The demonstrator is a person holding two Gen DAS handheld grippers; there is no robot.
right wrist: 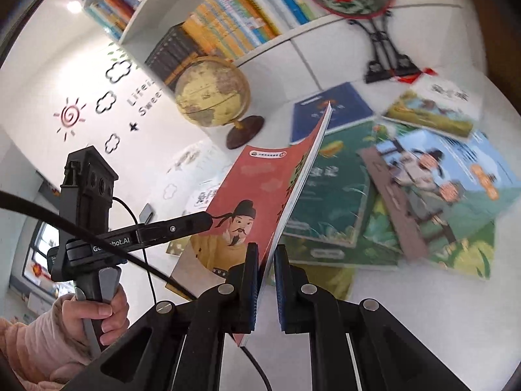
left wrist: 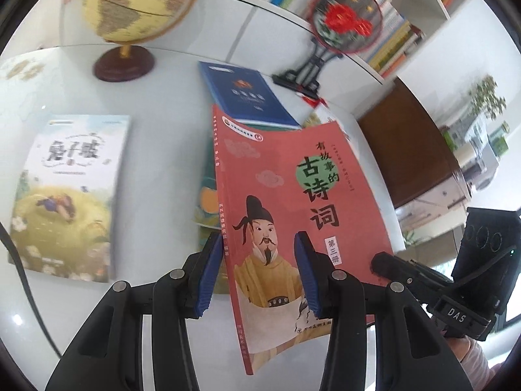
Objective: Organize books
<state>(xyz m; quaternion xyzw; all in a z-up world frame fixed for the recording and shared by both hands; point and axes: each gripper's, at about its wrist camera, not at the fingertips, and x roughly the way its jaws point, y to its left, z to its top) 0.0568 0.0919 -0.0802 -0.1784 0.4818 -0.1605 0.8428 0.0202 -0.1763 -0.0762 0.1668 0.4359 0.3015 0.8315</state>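
Observation:
A red book (left wrist: 286,179) with a robed figure on its cover hangs tilted above the white table (left wrist: 162,97). My right gripper (right wrist: 265,273) is shut on the book's (right wrist: 247,189) page edge near a lower corner. My left gripper (left wrist: 257,270) stands partly open. The book's spine side slants between its fingers, with the right pad (left wrist: 306,273) over the cover. I see no firm squeeze there. Below lie a dark blue book (left wrist: 241,94), a green book (right wrist: 332,195) and a light blue book (right wrist: 449,176) in a loose overlapping pile.
A pale book (left wrist: 68,192) with a meadow picture lies apart on the table's left. A globe (left wrist: 136,6) and a round red-flower fan on a black stand (left wrist: 345,19) stand at the back below a shelf of upright books (right wrist: 228,22). A hand (right wrist: 94,312) grips the left tool's handle.

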